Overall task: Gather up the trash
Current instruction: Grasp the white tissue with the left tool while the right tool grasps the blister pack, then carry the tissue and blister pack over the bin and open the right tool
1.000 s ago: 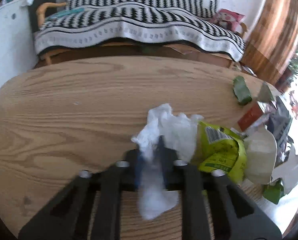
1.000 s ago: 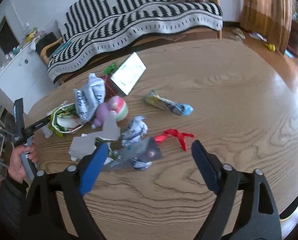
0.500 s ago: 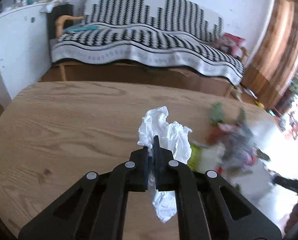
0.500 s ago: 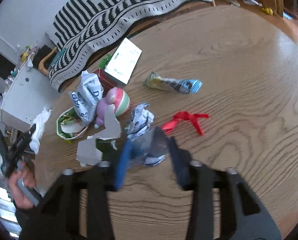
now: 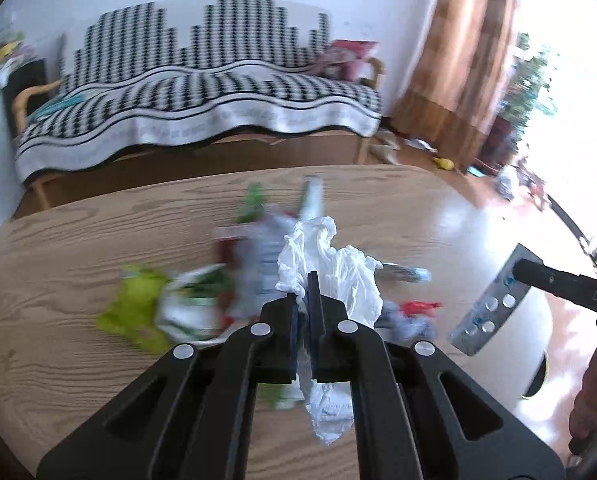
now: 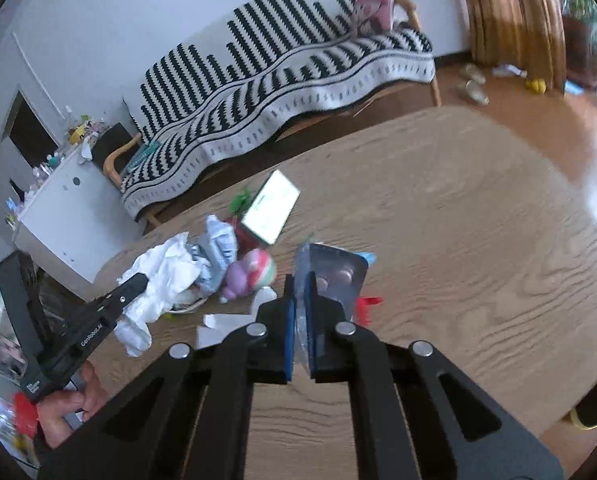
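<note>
My left gripper (image 5: 305,300) is shut on a crumpled white tissue (image 5: 334,268) and holds it above the wooden table (image 5: 58,248); the tissue also shows in the right wrist view (image 6: 158,276). My right gripper (image 6: 300,300) is shut on a grey pill blister pack (image 6: 336,272), lifted off the table. On the table lie a yellow-green wrapper (image 5: 134,308), a red ribbon scrap (image 5: 418,306), a pink-green ball toy (image 6: 254,272), a blue-white wrapper (image 6: 218,244) and a white-green box (image 6: 270,212).
A sofa with a black-and-white striped cover (image 6: 278,68) stands behind the table. A white cabinet (image 6: 66,216) stands at the left. A brown curtain (image 5: 466,60) hangs at the right. A white round bin (image 5: 530,340) shows beside the table in the left wrist view.
My right gripper has closed on the blister pack and lifted it. My left gripper has swung right with the tissue, over the trash pile.
</note>
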Motion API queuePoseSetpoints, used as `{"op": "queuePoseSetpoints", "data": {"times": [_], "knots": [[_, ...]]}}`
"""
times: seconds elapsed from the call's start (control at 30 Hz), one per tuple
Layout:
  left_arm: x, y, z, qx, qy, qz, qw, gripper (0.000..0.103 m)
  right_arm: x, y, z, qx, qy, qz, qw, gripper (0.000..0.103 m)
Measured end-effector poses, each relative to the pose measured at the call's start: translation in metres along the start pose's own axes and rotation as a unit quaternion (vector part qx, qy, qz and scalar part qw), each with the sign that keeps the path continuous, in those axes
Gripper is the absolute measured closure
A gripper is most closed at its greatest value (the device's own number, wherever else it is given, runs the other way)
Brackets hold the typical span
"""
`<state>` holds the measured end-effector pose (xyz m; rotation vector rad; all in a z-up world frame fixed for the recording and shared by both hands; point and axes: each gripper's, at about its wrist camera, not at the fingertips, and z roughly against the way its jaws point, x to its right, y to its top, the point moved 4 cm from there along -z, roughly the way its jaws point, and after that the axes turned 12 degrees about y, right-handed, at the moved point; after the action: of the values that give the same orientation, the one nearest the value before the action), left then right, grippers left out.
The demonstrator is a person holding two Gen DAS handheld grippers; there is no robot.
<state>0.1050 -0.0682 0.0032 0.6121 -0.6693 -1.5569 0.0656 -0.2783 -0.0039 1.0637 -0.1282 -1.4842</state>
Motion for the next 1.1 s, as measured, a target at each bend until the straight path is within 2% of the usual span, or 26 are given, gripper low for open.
{"op": "queuePoseSetpoints", "data": {"times": [0.13,0.27,0.37,0.5,0.6,0.7,0.8,0.9,1.1], "knots": [[0.067,-0.007,0.002,-0.002,-0.042,-0.039,0.9984,0.1,0.039,-0.001,0.046,0.026,-0.054,0.013,0.998,0.097],[0.137,-0.021,0.006,-0.007,-0.09,-0.073,0.9932,0.1,0.101,-0.019,0.104,0.035,-0.12,0.006,0.992,0.097],[0.197,-0.03,0.017,0.004,-0.13,-0.098,0.9867,0.1,0.149,-0.034,0.15,0.049,-0.173,-0.011,0.984,0.097],[0.282,-0.049,0.029,0.009,-0.191,-0.136,0.9721,0.1,0.219,-0.059,0.203,0.06,-0.222,-0.059,0.972,0.097],[0.353,-0.073,0.033,-0.001,-0.23,-0.169,0.9585,0.1,0.269,-0.082,0.223,0.046,-0.242,-0.097,0.964,0.097],[0.406,-0.098,0.034,-0.005,-0.251,-0.203,0.9464,0.1,0.314,-0.107,0.236,0.027,-0.255,-0.137,0.957,0.097],[0.441,-0.117,0.031,-0.016,-0.265,-0.222,0.9382,0.1,0.345,-0.127,0.242,0.019,-0.263,-0.168,0.95,0.097],[0.469,-0.129,0.021,-0.018,-0.263,-0.239,0.9345,0.1,0.363,-0.139,0.246,0.017,-0.273,-0.182,0.944,0.097],[0.499,-0.145,-0.002,-0.037,-0.265,-0.249,0.9307,0.1,0.37,-0.14,0.251,0.022,-0.264,-0.192,0.945,0.097]]}}
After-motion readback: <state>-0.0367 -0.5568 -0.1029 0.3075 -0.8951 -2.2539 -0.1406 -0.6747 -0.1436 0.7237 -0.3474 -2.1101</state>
